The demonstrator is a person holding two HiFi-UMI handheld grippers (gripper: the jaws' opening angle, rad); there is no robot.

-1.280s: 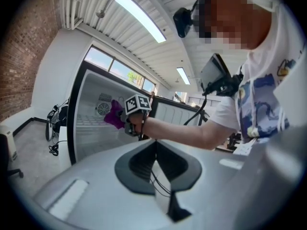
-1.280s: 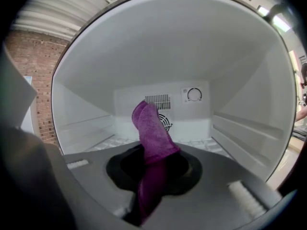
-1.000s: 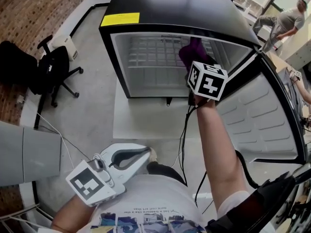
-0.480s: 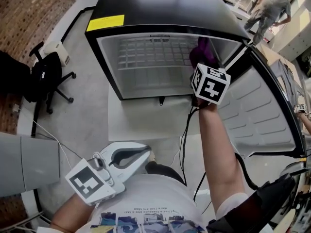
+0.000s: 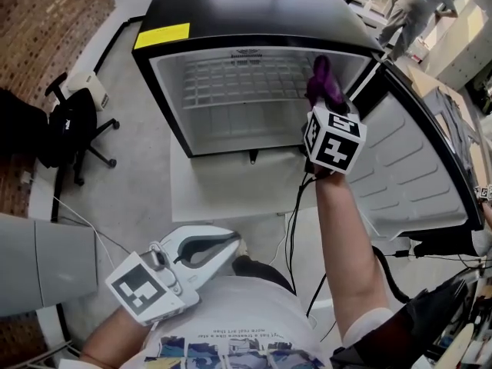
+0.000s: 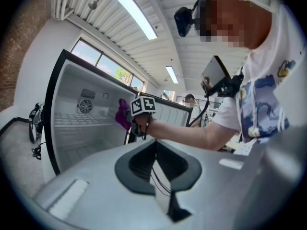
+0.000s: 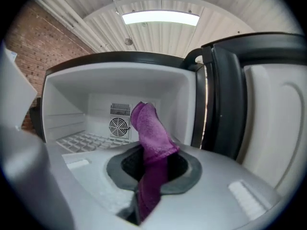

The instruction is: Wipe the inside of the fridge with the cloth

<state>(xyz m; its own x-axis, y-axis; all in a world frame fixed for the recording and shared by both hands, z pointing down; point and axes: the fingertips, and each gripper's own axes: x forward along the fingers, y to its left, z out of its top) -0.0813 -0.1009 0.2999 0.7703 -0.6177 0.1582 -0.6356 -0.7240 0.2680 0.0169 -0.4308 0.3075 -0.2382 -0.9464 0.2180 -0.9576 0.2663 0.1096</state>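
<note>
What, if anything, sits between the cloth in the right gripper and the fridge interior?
Nothing visible. The door stands open to the right, and the right gripper, jaws shut on the purple cloth, is at the mouth of the fridge. Inside, only a wire shelf shows, low and to the left, off the cloth's path.

The head view looks steeply down on the open fridge. The right gripper view faces inside it, close; the left gripper view, farther back, shares its rear fan.

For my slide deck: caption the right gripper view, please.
Right gripper shut on a purple cloth, pointed into the open fridge's white interior.
</note>
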